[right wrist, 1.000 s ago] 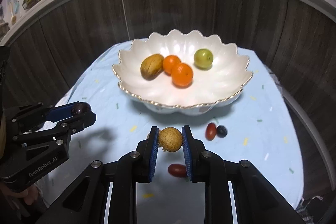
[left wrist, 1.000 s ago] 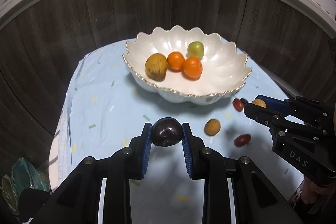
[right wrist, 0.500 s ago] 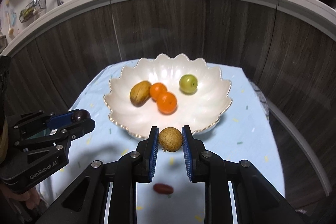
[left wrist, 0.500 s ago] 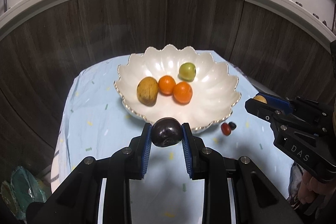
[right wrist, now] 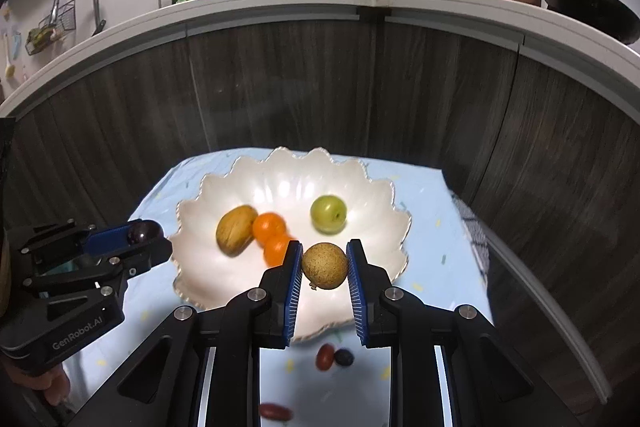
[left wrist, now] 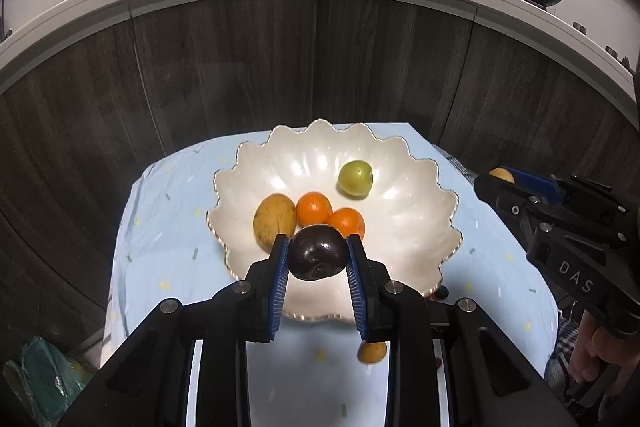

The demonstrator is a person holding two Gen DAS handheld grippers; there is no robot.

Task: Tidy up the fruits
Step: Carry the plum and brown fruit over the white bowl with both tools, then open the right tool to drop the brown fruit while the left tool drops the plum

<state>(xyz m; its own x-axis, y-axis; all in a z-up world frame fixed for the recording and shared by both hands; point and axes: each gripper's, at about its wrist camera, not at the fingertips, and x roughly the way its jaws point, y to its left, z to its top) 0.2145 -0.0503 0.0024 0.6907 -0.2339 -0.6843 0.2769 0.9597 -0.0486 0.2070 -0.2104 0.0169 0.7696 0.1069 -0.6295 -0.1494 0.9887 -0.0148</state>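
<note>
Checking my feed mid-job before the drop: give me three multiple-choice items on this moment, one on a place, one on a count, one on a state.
1. Where is the green fruit?
A. inside the white bowl
B. on the blue cloth
C. in a gripper

2. How many orange fruits lie in the bowl?
A. one
B. two
C. four

3. What is the state of the left gripper?
A. open and empty
B. shut on the dark purple fruit
C. shut on a red fruit

Answers:
1. A, it rests on the bowl's inner floor, apart from the others.
2. B, two sit touching beside the brown oval fruit.
3. B, both blue pads press its sides.
</note>
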